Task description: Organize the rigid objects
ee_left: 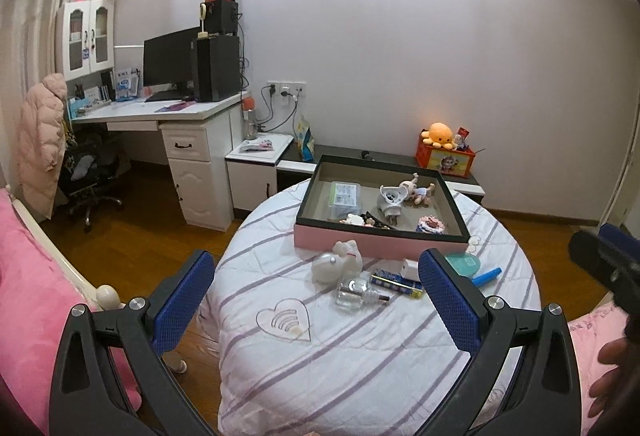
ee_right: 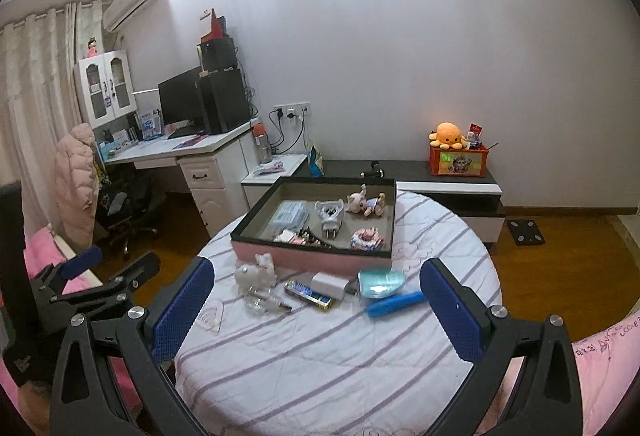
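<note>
Holding both tools empty, your left gripper [ee_left: 312, 300] and right gripper [ee_right: 316, 306] gape wide. Ahead of them the pink tray [ee_right: 304, 263] holds a doll [ee_right: 364, 205], plug [ee_right: 329, 217] and packet [ee_right: 290, 216]; a brush [ee_right: 390, 294], charger [ee_right: 329, 285] and bottle [ee_right: 266, 303] lie before it.

Dim room, ceiling glare overhead (fisheye edges bend, vignetted).

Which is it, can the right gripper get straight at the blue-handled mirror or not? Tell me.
Probably yes. The right gripper is open and empty, and the mirror lies on the quilt just ahead of it, toward its right finger. Only the white charger touches its left edge.
</note>
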Demonstrator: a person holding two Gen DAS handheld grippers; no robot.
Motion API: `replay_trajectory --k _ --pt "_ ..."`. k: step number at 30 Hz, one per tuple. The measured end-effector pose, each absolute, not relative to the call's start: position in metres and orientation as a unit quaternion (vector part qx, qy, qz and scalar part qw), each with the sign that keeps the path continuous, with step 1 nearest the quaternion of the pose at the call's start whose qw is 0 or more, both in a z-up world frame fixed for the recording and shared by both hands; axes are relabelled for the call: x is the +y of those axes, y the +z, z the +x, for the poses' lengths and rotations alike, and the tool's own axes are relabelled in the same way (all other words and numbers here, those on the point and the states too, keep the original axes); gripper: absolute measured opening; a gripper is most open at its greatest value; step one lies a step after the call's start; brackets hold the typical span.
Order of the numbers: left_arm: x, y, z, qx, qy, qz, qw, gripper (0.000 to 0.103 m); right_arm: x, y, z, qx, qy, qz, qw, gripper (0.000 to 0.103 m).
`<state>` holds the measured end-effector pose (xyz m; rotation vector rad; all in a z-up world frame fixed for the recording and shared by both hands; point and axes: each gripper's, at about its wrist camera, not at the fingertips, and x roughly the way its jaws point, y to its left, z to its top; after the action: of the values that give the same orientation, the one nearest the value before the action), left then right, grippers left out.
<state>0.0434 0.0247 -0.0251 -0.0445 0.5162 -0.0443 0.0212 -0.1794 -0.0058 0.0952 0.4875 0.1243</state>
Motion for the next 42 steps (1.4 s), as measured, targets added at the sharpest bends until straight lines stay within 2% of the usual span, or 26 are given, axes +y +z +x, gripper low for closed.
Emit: replay_trajectory --k 28,42 --pt "0.02 -0.02 0.015 0.249 -0.028 -0.019 0.968 0.103 -0.182 -0.005 -0.001 0.244 0.058 0.041 0.967 0.103" --pt "0.017 -0.055 0.048 0.296 -0.03 -0.016 0.954 0.103 -0.21 -0.037 0.034 0.29 0.027 0.049 0.956 0.103"
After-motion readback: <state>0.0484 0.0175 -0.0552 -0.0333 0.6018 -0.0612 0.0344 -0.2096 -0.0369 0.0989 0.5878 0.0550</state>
